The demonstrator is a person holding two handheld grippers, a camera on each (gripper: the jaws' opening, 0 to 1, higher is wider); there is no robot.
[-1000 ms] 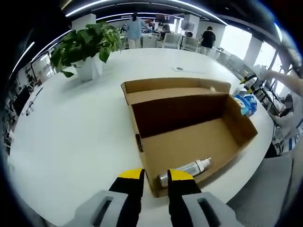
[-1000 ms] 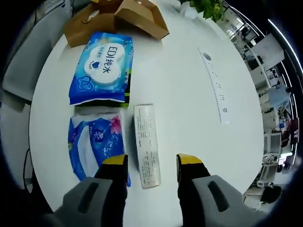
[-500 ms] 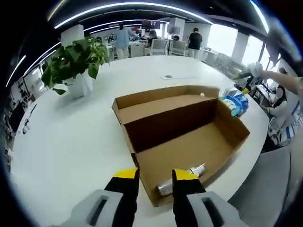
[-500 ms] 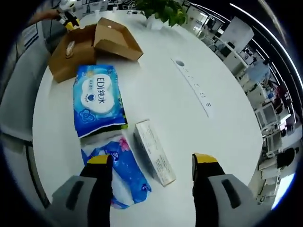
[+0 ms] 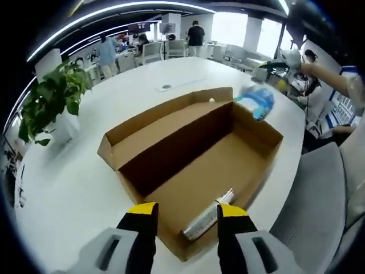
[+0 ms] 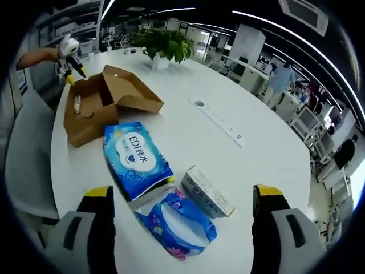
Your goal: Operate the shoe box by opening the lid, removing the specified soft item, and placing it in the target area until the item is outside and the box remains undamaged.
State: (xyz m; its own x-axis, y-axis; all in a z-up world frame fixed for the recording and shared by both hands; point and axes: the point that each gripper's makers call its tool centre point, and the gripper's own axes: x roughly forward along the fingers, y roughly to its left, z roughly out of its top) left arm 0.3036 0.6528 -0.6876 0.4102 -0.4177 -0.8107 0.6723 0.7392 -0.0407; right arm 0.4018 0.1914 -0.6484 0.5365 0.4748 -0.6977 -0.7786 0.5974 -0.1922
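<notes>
The brown shoe box [image 5: 188,154] stands open on the white table, its lid folded back. A silver tube [image 5: 206,217] lies inside at the near wall, just beyond my left gripper [image 5: 187,212], which is open and holds nothing. In the right gripper view the same box [image 6: 94,105] sits far left. A blue wipes pack [image 6: 137,158], a blue floral soft pack [image 6: 181,224] and a small white carton [image 6: 207,192] lie on the table. My right gripper [image 6: 182,197] hangs above them, open wide and empty.
A potted plant [image 5: 48,100] stands at the table's left; the plant [image 6: 162,43] is also in the right gripper view. A white power strip [image 6: 219,121] lies mid-table. A grey chair [image 5: 319,200] is beside the table edge. People stand at desks in the background.
Both views have swung with the hands. The left jaws have spread wider in front of the box. The right jaws have opened much wider and the right view has lifted to take in more table.
</notes>
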